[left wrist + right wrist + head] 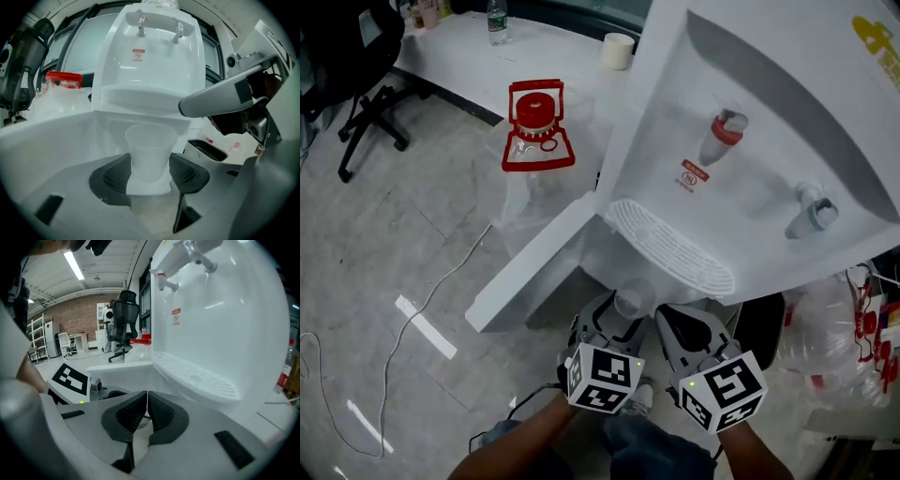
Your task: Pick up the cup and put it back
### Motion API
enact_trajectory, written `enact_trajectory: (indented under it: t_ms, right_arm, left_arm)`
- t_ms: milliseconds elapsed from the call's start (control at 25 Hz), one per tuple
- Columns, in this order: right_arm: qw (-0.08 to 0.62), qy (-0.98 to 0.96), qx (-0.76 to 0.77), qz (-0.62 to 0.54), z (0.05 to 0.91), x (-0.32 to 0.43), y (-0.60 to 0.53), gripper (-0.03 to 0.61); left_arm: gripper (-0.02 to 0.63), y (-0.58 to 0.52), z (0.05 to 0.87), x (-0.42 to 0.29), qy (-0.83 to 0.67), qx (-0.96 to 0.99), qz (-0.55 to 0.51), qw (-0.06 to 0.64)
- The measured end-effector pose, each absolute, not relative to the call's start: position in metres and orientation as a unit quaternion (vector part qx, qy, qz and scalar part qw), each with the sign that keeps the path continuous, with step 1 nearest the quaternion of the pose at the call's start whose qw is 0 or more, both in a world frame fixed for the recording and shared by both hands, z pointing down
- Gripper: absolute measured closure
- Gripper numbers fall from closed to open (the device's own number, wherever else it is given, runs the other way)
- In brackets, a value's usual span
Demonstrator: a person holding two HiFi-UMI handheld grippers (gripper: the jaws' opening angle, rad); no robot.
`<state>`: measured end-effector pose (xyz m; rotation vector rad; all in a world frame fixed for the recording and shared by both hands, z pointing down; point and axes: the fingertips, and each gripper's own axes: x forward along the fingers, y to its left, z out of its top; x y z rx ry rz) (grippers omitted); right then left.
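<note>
A clear plastic cup (149, 150) stands upright between the dark pads of my left gripper (150, 165), which is shut on its lower half. In the head view the cup (629, 303) is just below the front of the white water dispenser (769, 159), under its ribbed drip tray (670, 246). The left gripper (612, 319) reaches up from the bottom of that view. My right gripper (692, 326) hangs beside it on the right, a little apart. In its own view the right gripper (146, 409) is shut, pads touching, with nothing held.
The dispenser has a red tap (724, 131) and a blue tap (811, 214) above the tray. A red-capped jug in plastic wrap (538, 127) stands on the floor to the left. An office chair (358, 66), a white table (534, 42) and a floor cable (403, 347) lie beyond.
</note>
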<state>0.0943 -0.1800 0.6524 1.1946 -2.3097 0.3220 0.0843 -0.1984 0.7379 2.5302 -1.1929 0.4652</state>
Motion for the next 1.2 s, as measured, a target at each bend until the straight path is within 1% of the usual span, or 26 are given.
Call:
enact_trajectory:
  t_ms: [280, 520, 720, 880, 1200]
  right_arm:
    - [0.266, -0.846, 0.448, 0.114, 0.718, 0.107, -0.185, 0.557]
    - [0.261, -0.833, 0.476, 0.111, 0.755, 0.122, -0.196, 0.557]
    - [0.244, -0.83, 0.489, 0.114, 0.775, 0.121, -0.204, 0.557]
    - [0.232, -0.833, 0.489, 0.118, 0.789, 0.111, -0.209, 0.557]
    - [0.239, -0.832, 0.485, 0.124, 0.808, 0.117, -0.213, 0.557]
  left_arm:
    - [0.353, -0.223, 0.797, 0.101, -0.415, 0.885, 0.152, 0.145]
    - [0.353, -0.237, 0.839, 0.124, -0.405, 0.893, 0.152, 0.127]
    - [0.353, -0.248, 0.879, 0.138, -0.401, 0.896, 0.159, 0.105]
    - [0.353, -0.26, 0.913, 0.147, -0.406, 0.894, 0.161, 0.103]
    - [0.353, -0.282, 0.949, 0.159, -0.424, 0.887, 0.153, 0.096]
